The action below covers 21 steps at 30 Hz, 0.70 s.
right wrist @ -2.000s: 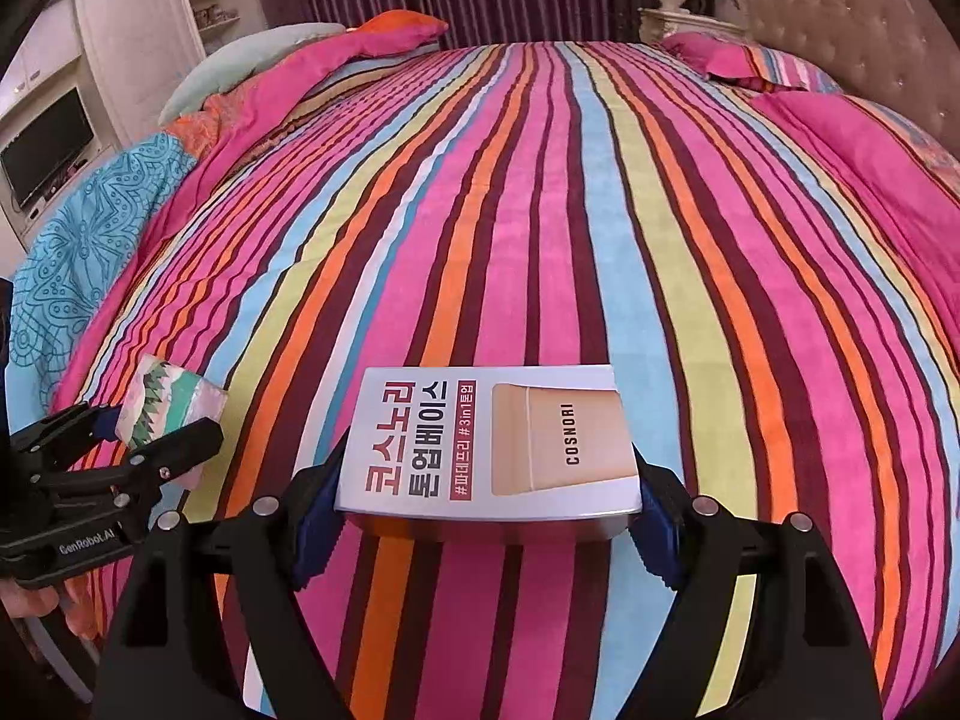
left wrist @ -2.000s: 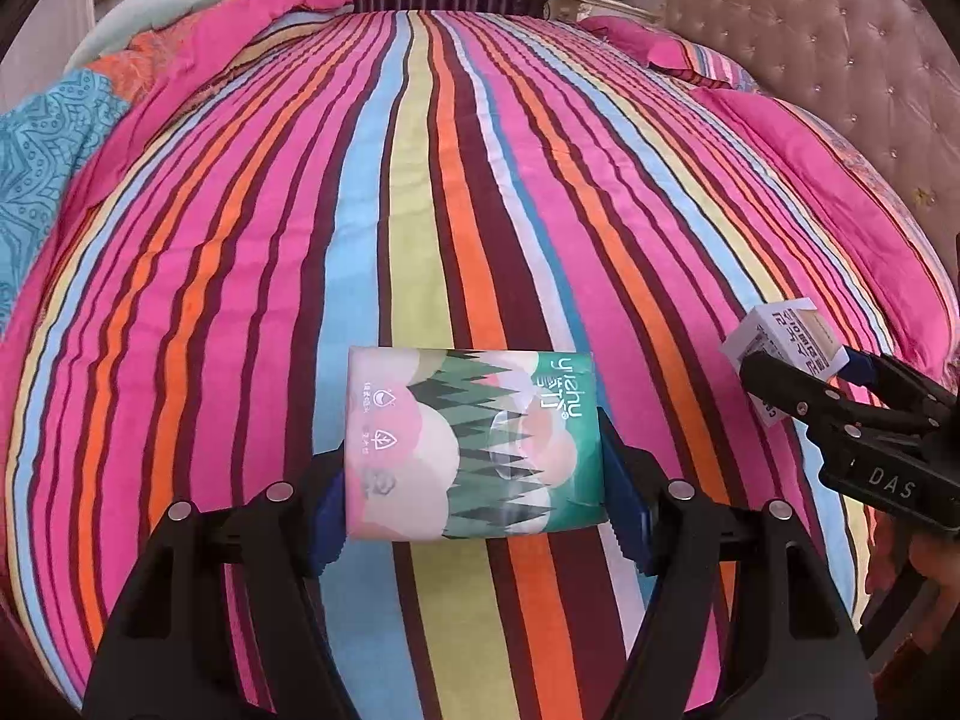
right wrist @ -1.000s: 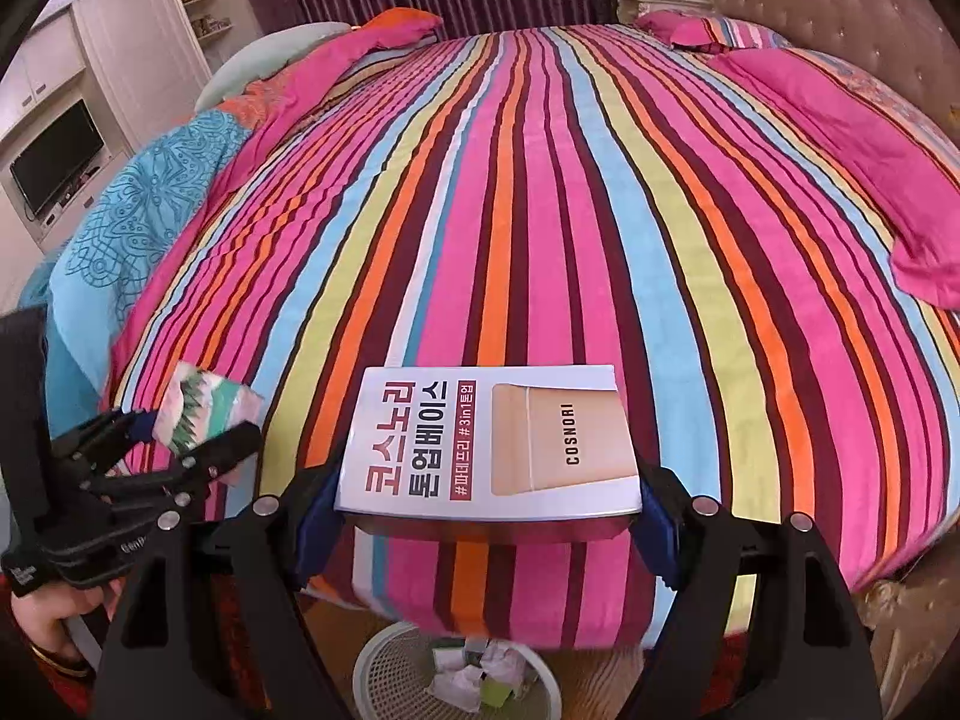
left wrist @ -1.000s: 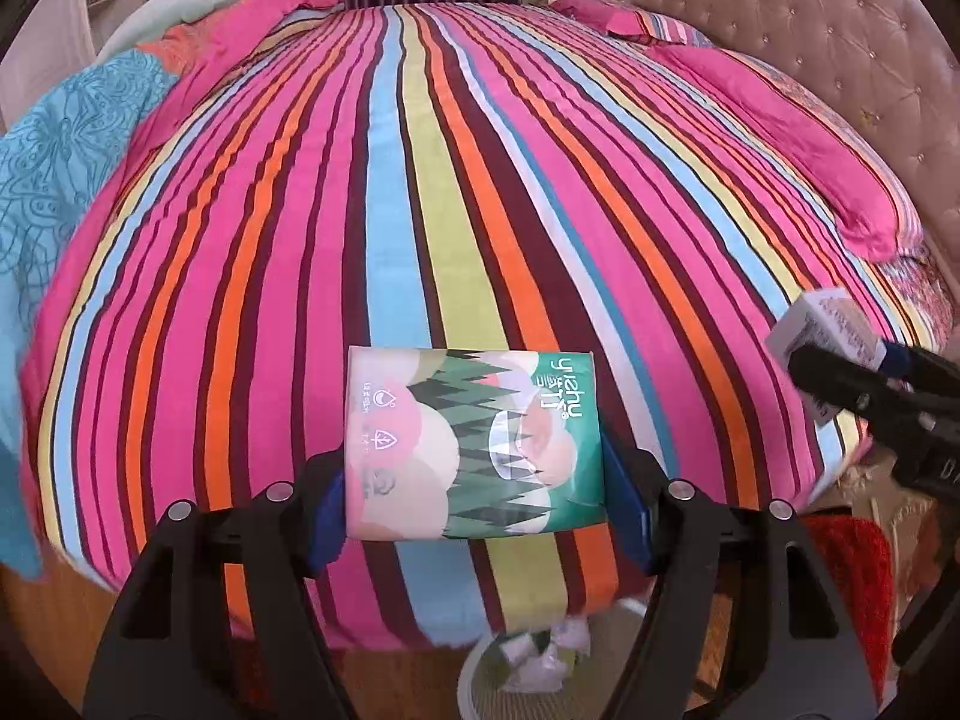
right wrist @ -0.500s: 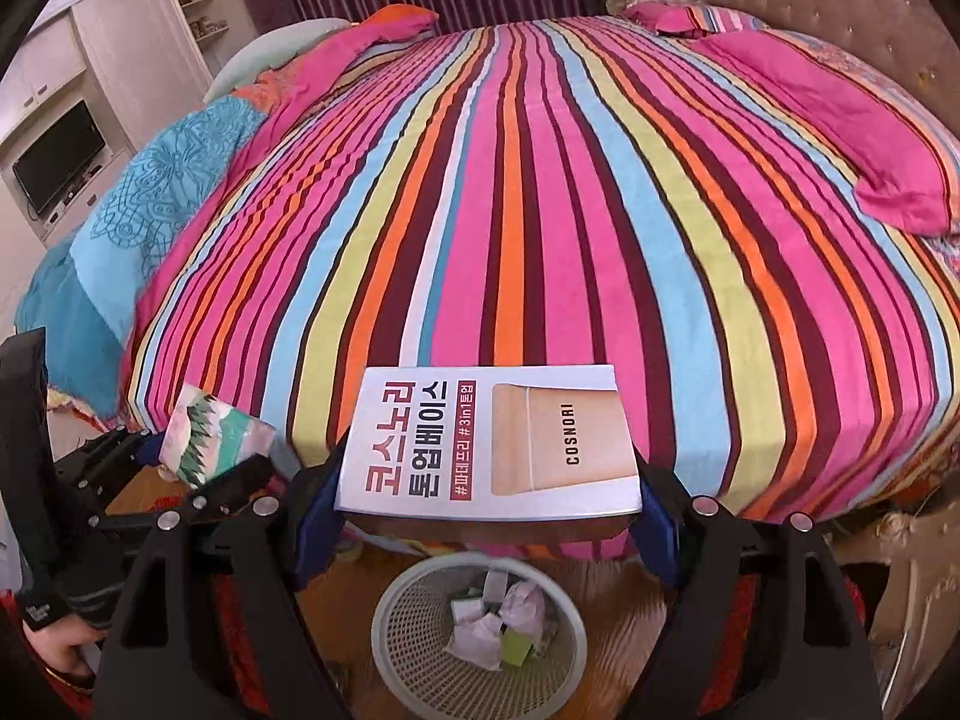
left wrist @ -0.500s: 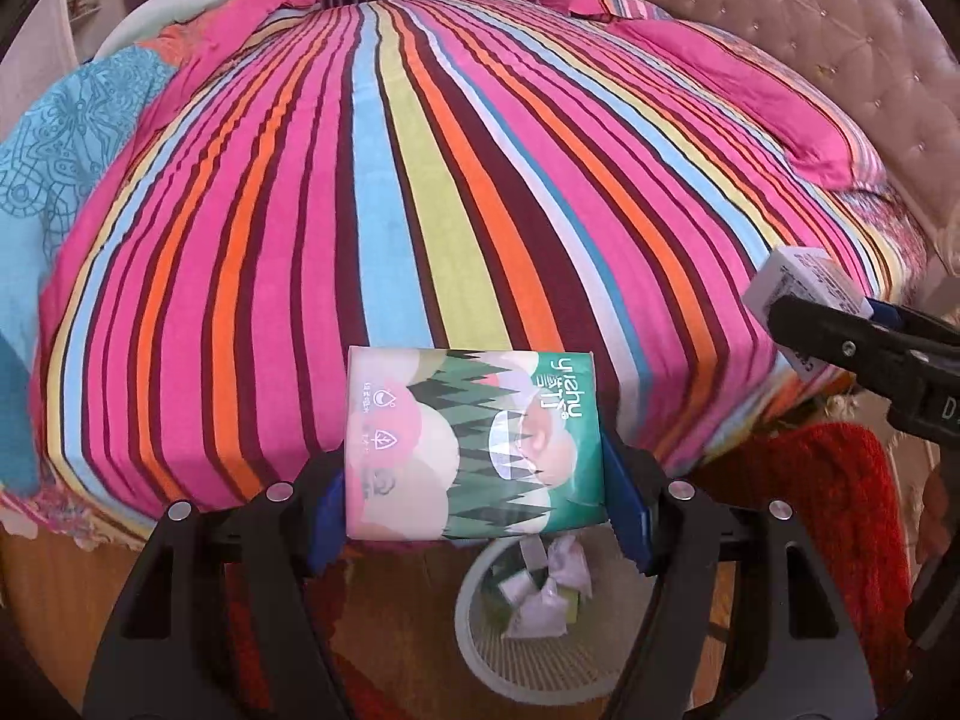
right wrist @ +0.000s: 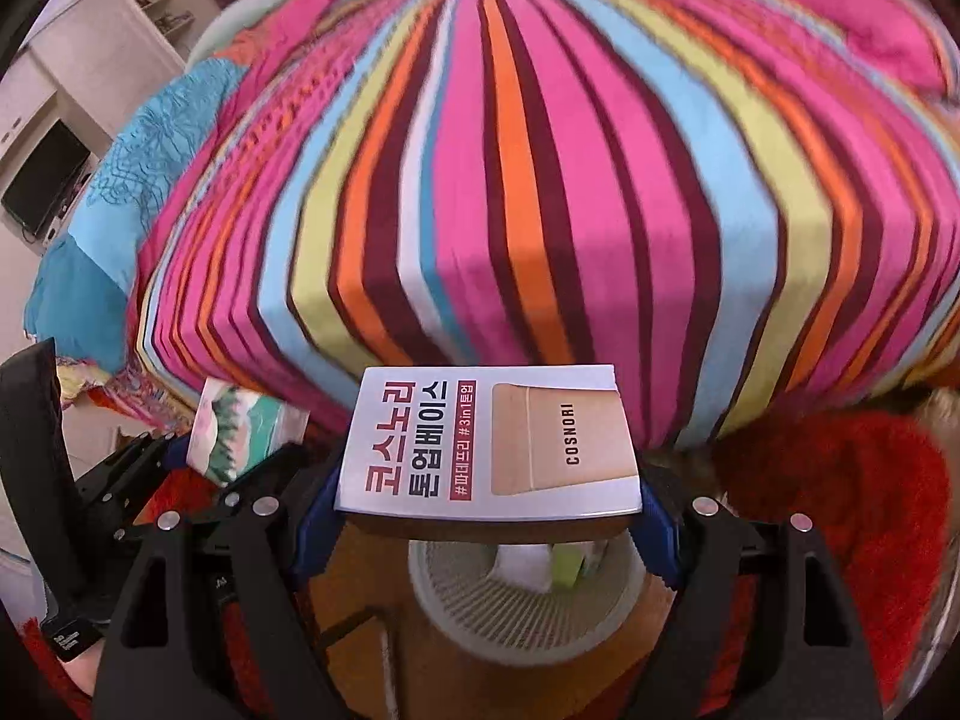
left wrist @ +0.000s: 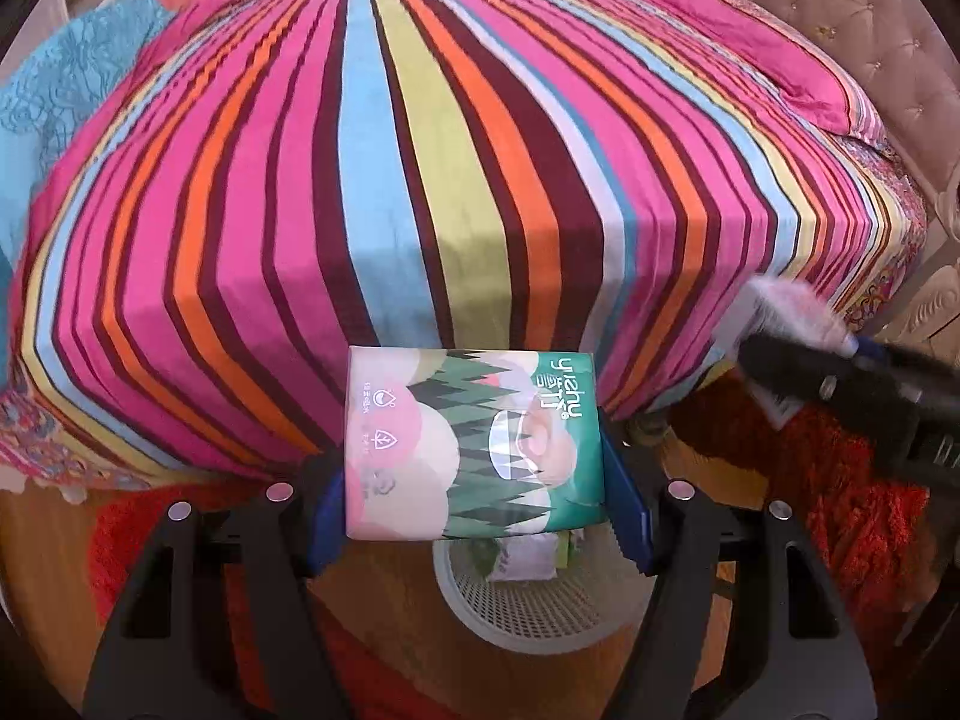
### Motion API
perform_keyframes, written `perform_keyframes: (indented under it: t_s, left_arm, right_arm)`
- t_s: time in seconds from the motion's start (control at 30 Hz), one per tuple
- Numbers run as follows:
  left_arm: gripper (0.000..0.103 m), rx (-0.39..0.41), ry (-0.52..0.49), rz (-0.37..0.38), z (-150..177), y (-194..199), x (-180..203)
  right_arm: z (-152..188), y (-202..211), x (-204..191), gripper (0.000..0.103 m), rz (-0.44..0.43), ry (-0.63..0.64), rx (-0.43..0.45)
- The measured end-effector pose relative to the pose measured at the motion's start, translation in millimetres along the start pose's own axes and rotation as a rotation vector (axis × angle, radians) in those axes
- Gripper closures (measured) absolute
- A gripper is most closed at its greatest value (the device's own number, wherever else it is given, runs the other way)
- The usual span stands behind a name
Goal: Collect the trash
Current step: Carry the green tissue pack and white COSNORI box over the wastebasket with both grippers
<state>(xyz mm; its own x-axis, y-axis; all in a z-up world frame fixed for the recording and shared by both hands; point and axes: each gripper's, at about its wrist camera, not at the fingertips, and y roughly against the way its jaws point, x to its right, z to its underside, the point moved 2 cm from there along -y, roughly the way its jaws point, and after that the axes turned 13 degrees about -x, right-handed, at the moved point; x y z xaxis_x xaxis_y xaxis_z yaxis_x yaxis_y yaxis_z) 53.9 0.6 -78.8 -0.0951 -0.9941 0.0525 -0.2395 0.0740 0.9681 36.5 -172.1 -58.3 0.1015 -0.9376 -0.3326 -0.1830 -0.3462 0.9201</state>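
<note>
The tissue pack [left wrist: 471, 444] hides the far rim of the waste basket [left wrist: 528, 612], and the scraps inside are unreadable. The white box [right wrist: 492, 441] covers the basket's far rim too. The right gripper [left wrist: 798, 360] is blurred.

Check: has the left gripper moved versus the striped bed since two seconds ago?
Yes. The left gripper, holding the green tissue pack, went from over the striped bed to past its foot edge, above the white mesh wastebasket.

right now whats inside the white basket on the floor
The white basket holds crumpled white paper and a yellow-green scrap. The white box in the right gripper covers the basket's far side, so anything there is hidden.
</note>
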Motion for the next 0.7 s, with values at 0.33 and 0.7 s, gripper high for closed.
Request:
perform_keyframes:
  t_s: [0.33,0.7]
  left_arm:
    - [0.035,-0.103,-0.001,0.037,10.8,-32.4,7.5]
    - [0.035,-0.255,0.001,0.075,14.6,-71.3,15.6]
  right_arm:
    - [14.2,-26.6,21.3,0.028,-0.010,-0.109,-0.114]
    - [23.6,-66.0,32.8,0.028,-0.054,-0.214,-0.265]
